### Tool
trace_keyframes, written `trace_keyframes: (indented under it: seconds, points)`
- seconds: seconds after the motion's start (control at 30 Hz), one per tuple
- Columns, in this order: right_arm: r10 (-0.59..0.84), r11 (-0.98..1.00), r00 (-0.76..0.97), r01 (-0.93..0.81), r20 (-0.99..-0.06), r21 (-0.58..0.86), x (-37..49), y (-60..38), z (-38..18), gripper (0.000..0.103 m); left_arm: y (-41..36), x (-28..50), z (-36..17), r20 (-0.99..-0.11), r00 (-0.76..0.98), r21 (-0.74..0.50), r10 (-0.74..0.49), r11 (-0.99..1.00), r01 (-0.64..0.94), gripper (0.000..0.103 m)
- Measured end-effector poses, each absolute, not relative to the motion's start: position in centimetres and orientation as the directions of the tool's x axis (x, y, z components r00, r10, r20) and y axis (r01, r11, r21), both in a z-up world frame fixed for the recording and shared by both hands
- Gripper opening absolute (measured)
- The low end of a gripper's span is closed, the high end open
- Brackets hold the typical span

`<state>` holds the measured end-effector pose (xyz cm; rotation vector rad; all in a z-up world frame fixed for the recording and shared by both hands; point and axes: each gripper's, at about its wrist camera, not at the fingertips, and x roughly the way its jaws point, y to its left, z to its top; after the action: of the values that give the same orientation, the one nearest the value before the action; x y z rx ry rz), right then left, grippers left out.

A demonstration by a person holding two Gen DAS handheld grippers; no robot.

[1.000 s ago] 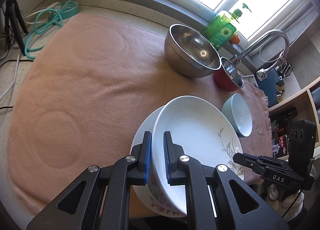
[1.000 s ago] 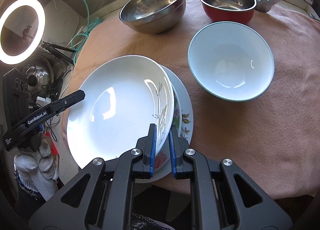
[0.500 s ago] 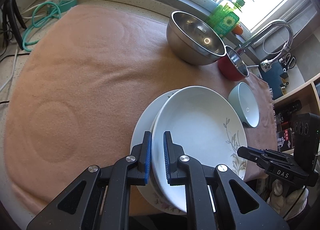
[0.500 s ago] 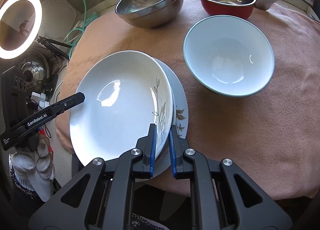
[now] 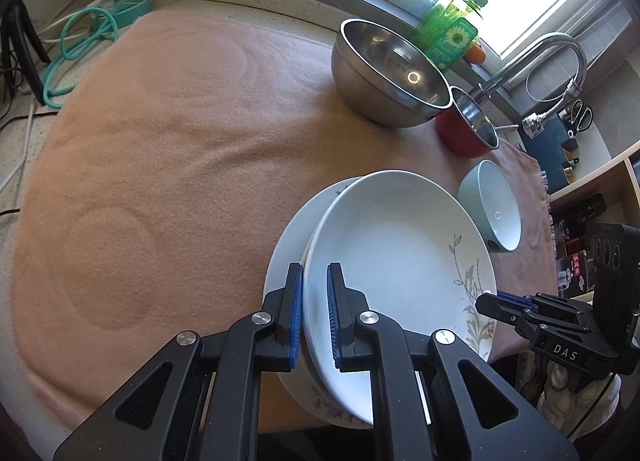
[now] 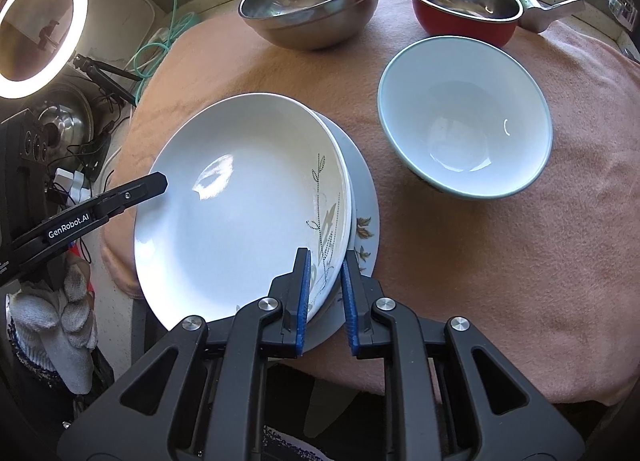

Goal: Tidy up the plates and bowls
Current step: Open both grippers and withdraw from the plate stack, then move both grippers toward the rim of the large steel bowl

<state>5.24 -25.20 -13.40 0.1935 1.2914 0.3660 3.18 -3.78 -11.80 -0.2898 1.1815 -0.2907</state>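
Note:
A white deep plate with a grey leaf motif (image 5: 400, 245) (image 6: 240, 213) lies on top of a flat floral plate (image 5: 288, 245) (image 6: 364, 197) near the front edge of the peach cloth (image 5: 180, 141). My left gripper (image 5: 314, 273) is shut on the deep plate's near rim. In the right wrist view its tip (image 6: 160, 181) sits at the plate's left edge. My right gripper (image 6: 326, 257) straddles the opposite rim; its jaws are opening and the outer pad stands off the plate. A pale green bowl (image 6: 464, 121) sits to the right.
A steel bowl (image 6: 312, 1) and a red bowl (image 6: 464, 1) stand at the back of the cloth. A green soap bottle (image 5: 452, 37) and a faucet (image 5: 560, 53) are by the window. A ring light (image 6: 40, 21) and a teal cable (image 5: 80, 33) lie off to the left.
The right gripper's jaws have parted from the deep plate's rim. The plate has settled lower onto the stack. The left gripper keeps its grip.

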Motion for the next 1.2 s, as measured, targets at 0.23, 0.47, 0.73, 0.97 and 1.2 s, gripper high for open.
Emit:
trace_keyframes:
  seconds: [0.23, 0.47, 0.73, 0.97, 1.2]
  points:
    - [0.368, 0.927, 0.222, -0.160, -0.903, 0.339, 5.1, -25.1, -13.5, 0.025, -3.8, 3.1, -11.8, -0.864, 0.345, -0.363, -0.367, 0.928, 0.080, 0.010]
    - [0.371, 0.926, 0.226, -0.157, -0.901, 0.342, 5.1, -25.2, -13.5, 0.025, -3.8, 3.2, -11.8, -0.864, 0.340, -0.366, -0.371, 0.927, 0.082, 0.010]
    - [0.368, 0.929, 0.277, -0.150, -0.887, 0.338, 4.8, -25.9, -12.1, 0.044, -3.7, 3.1, -11.4, -0.861, 0.345, -0.366, -0.373, 0.927, 0.087, 0.012]
    - [0.363, 0.932, 0.327, -0.144, -0.873, 0.334, 4.2, -26.5, -10.7, 0.065, -3.4, 3.1, -10.2, -0.852, 0.366, -0.363, -0.373, 0.926, 0.100, 0.026]
    - [0.378, 0.924, 0.383, -0.097, -0.843, 0.370, 4.0, -28.0, -9.1, 0.081, -2.9, 3.5, -9.0, -0.842, 0.391, -0.361, -0.372, 0.927, 0.103, 0.051]
